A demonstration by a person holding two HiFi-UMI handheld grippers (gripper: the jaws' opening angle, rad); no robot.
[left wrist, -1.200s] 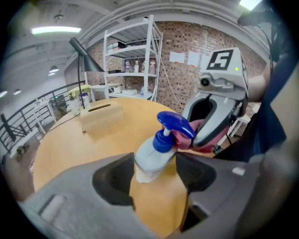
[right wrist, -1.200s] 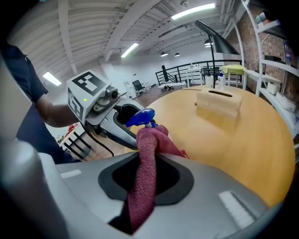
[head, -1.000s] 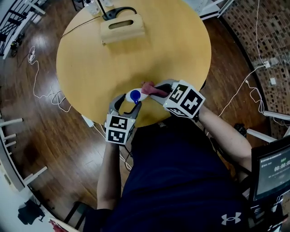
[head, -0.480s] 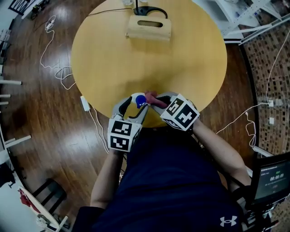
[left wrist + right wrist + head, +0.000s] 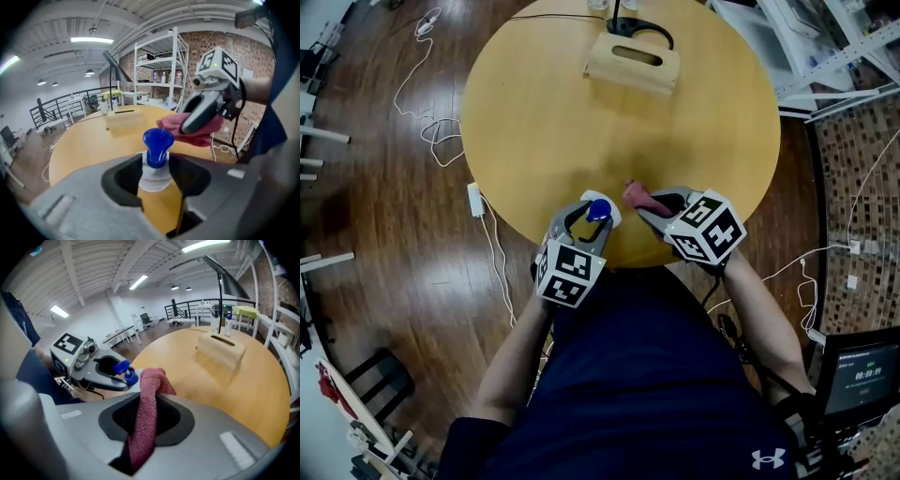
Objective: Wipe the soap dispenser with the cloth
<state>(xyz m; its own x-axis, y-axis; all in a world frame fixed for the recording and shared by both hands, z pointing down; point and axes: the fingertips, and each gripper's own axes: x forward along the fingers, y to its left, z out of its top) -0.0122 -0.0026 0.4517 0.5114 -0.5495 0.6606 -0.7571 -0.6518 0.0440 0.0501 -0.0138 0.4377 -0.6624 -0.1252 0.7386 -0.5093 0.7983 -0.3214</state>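
Note:
The soap dispenser (image 5: 598,209), a white bottle with a blue pump head, stands at the round table's near edge. My left gripper (image 5: 592,212) has it between its jaws, which are closing; in the left gripper view both pads touch the dispenser's (image 5: 157,154) white body. My right gripper (image 5: 654,201) is shut on the dusty-pink cloth (image 5: 637,197), whose end sticks out past the jaws. It hangs just right of the dispenser with a small gap between them. In the right gripper view the cloth (image 5: 149,399) runs up between the jaws, and the dispenser (image 5: 124,372) shows beyond it at the left.
A light wooden box (image 5: 633,61) with a slot in its top stands at the table's far side, and a black lamp base (image 5: 639,28) sits behind it. Bare tabletop (image 5: 581,122) lies between the box and the grippers. Cables and a white adapter (image 5: 475,199) lie on the floor at the left.
The right gripper has drawn the cloth off the dispenser and a little to the right. The left jaws have narrowed round the dispenser.

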